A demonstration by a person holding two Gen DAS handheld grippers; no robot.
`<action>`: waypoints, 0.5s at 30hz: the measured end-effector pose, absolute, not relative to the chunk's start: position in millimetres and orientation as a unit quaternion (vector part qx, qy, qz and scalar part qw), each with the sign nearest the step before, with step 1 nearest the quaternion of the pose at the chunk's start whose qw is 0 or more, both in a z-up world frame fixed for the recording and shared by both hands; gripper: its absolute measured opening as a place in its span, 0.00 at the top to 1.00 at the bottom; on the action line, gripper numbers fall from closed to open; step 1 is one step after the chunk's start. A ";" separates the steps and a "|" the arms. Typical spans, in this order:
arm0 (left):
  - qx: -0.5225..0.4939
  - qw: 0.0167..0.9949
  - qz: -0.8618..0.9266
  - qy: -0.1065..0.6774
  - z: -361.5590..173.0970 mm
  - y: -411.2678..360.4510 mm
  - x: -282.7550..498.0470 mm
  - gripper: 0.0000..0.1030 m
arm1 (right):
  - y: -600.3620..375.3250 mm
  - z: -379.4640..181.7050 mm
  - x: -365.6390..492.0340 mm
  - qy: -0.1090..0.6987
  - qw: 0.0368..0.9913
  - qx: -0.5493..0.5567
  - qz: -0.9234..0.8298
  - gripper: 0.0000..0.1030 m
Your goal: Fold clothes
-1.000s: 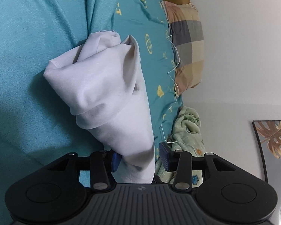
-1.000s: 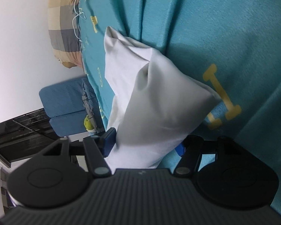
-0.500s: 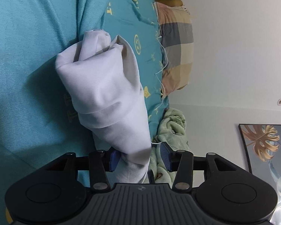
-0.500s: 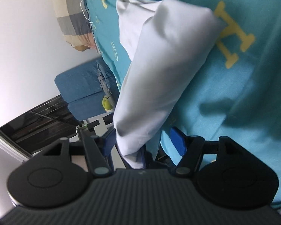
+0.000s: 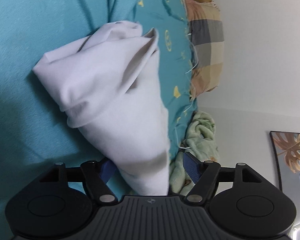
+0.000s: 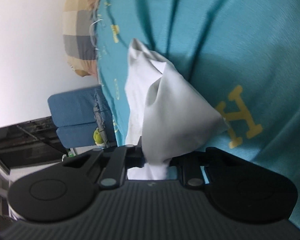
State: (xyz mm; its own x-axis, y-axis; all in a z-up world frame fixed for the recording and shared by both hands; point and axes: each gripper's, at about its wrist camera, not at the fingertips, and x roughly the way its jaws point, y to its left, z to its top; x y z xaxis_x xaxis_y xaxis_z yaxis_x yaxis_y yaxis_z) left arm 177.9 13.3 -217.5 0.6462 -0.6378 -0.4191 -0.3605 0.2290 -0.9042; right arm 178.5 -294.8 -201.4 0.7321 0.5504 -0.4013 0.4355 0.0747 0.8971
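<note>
A crumpled white garment (image 5: 110,84) hangs bunched over a teal bedspread (image 5: 30,40) printed with yellow letters. My left gripper (image 5: 149,169) is opening. The garment's lower end lies between its blue pads (image 5: 191,168), and the right pad stands clear of the cloth. In the right wrist view the same white garment (image 6: 176,120) narrows down into my right gripper (image 6: 157,161), whose jaws are closing and pinch the cloth's end. The bedspread (image 6: 240,40) fills the view behind it. This view is blurred.
A plaid pillow (image 5: 206,40) lies at the bed's edge by a white wall, with a pale green blanket (image 5: 200,136) below it. A leaf picture (image 5: 290,152) is at the right. The right wrist view shows the pillow (image 6: 78,30), blue cushions (image 6: 76,112) and dark furniture (image 6: 26,140).
The left jaws have spread wide and no longer pinch the garment. The right jaws have come together on the cloth's end. The garment has shifted in both views.
</note>
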 end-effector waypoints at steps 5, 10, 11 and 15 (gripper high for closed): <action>-0.609 0.677 -0.083 0.405 -226.0 8.4 182.7 0.30 | -295.6 -190.4 174.1 0.348 0.656 0.667 0.064 0.83; -0.619 0.678 -0.076 0.389 -232.9 3.1 185.3 0.39 | -293.7 -181.2 169.1 0.342 0.676 0.649 0.074 0.83; -0.621 0.677 -0.079 0.387 -230.6 1.0 187.3 0.43 | -293.5 -179.4 167.8 0.342 0.679 0.646 0.076 0.83; -0.623 0.681 -0.098 0.373 -216.2 -12.5 200.5 0.64 | -296.3 -162.2 158.3 0.335 0.696 0.630 0.082 0.84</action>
State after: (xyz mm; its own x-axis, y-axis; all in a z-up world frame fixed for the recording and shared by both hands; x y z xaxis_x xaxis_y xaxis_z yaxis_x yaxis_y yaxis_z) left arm 200.5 -12.5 -216.2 0.7033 -0.5971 -0.3858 -0.3314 0.2047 -0.9210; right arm 158.3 -296.3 -162.2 0.7623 0.5362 -0.3624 0.3072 0.1930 0.9319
